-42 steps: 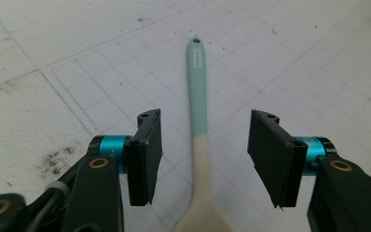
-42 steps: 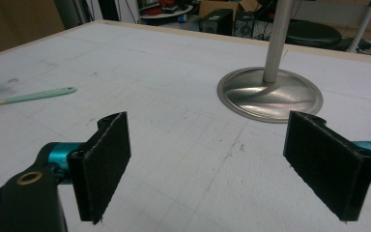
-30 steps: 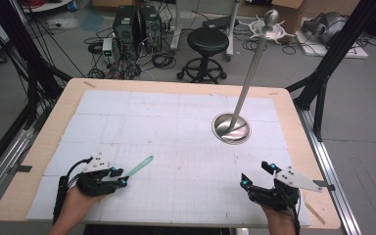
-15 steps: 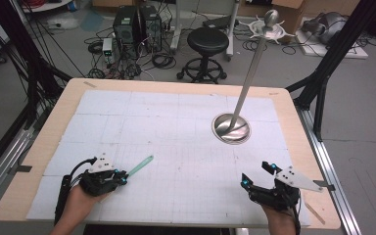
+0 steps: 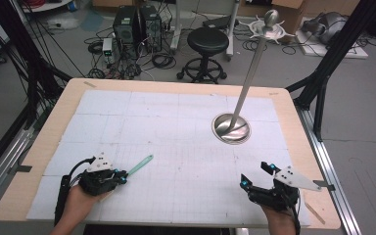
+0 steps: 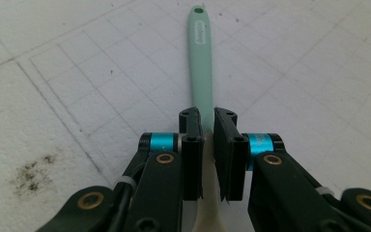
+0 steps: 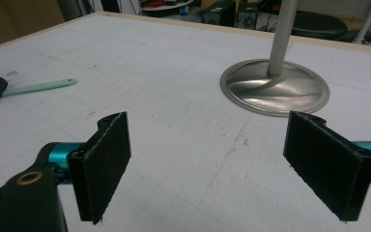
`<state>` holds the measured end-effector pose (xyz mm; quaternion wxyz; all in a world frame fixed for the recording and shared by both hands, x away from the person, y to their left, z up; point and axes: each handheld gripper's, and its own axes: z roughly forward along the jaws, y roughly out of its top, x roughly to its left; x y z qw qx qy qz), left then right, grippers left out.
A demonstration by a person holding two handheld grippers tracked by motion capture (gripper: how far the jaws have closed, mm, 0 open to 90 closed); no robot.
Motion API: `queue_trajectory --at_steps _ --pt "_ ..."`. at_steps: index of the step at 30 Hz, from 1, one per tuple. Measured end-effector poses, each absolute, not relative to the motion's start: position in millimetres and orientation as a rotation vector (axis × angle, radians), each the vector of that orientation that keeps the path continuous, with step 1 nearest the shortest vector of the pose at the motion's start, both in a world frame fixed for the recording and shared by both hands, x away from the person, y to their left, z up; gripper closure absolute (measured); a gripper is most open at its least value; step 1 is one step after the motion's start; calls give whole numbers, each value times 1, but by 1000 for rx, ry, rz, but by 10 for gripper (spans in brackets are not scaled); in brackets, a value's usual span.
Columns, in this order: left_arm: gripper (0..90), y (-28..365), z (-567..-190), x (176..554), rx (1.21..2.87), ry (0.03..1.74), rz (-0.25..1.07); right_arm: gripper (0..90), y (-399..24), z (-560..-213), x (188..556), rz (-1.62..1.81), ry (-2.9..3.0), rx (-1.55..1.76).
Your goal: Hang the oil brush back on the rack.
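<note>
Left claw grips the spatula; right claw gapes.
We see the left claw (image 6: 207, 140) clenched on a mint spatula (image 5: 139, 165) at the surface's (image 5: 176, 132) seven o'clock; the right claw (image 7: 207, 164), at five, is released, below a metal stand (image 5: 231, 128).

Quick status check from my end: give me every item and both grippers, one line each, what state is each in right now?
Left gripper: shut on the mint-green utensil, low over the mat.
Mint-green utensil: handle pointing away from the jaws, hole at its far end.
Right gripper: open wide, nothing between the jaws.
Metal stand: upright on its round base, untouched.
</note>
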<state>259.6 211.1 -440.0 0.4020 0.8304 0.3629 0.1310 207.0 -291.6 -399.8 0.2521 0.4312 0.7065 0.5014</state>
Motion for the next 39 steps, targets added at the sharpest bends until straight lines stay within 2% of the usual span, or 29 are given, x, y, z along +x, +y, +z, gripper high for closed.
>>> queue_trajectory --at_steps 8,16,31,39 --pt "817 218 -426 251 1932 893 299 161 -285 -399 209 1413 1922 1189" --pt "817 214 -408 239 1829 824 321 161 -271 -396 213 1532 1901 1200" --pt "817 185 -367 219 1749 677 376 161 -219 -382 227 1618 2000 1101" --pt "817 160 -355 219 1734 632 393 162 -206 -368 232 1691 1990 1059"
